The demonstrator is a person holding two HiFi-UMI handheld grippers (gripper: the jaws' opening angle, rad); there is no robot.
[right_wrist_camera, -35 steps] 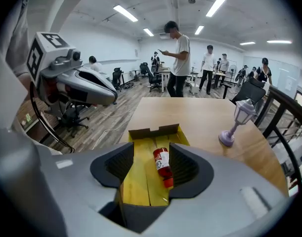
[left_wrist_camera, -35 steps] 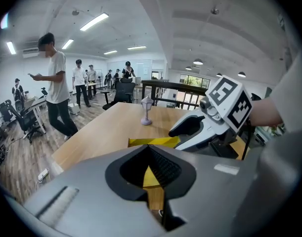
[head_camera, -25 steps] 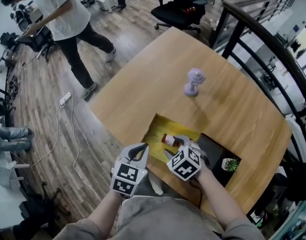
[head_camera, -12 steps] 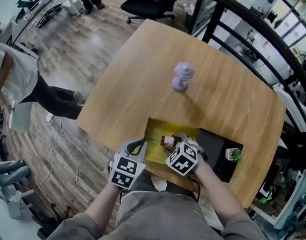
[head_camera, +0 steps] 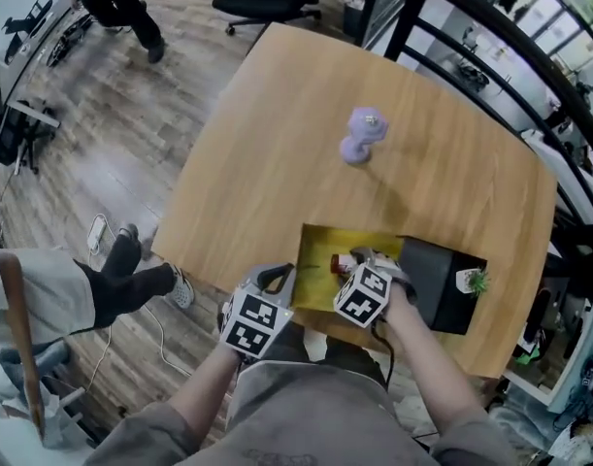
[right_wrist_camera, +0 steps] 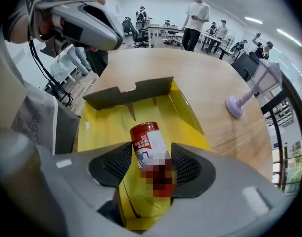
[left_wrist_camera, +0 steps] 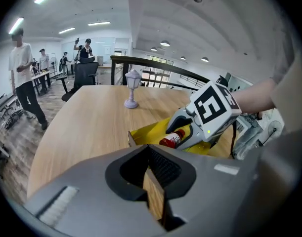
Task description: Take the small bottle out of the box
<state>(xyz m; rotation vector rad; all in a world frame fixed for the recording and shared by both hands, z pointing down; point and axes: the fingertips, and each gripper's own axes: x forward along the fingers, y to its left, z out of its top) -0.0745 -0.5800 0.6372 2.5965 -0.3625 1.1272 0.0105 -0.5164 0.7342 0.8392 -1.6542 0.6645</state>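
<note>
The small bottle (right_wrist_camera: 147,139), red-capped with a white label, lies between the pads of my right gripper (right_wrist_camera: 151,155), which is shut on it over the open yellow box (right_wrist_camera: 101,127). In the head view the right gripper (head_camera: 359,258) reaches into the box (head_camera: 320,250) at the table's near edge, with the bottle (head_camera: 342,263) at its tips. My left gripper (head_camera: 282,276) hovers just left of the box, shut on nothing. The left gripper view shows its closed jaws (left_wrist_camera: 149,152) and, beyond them, the box (left_wrist_camera: 146,132), the bottle (left_wrist_camera: 172,139) and the right gripper (left_wrist_camera: 190,131).
A lilac lamp-shaped figurine (head_camera: 359,134) stands mid-table. A black box lid (head_camera: 442,284) with a small potted plant (head_camera: 474,282) lies right of the yellow box. A dark railing (head_camera: 490,42) runs behind the table. A person's legs (head_camera: 131,280) are on the floor at left.
The head camera has swung, so the table sits differently in view. My right gripper stays in the box at the bottle. The person by the table has moved to the lower left.
</note>
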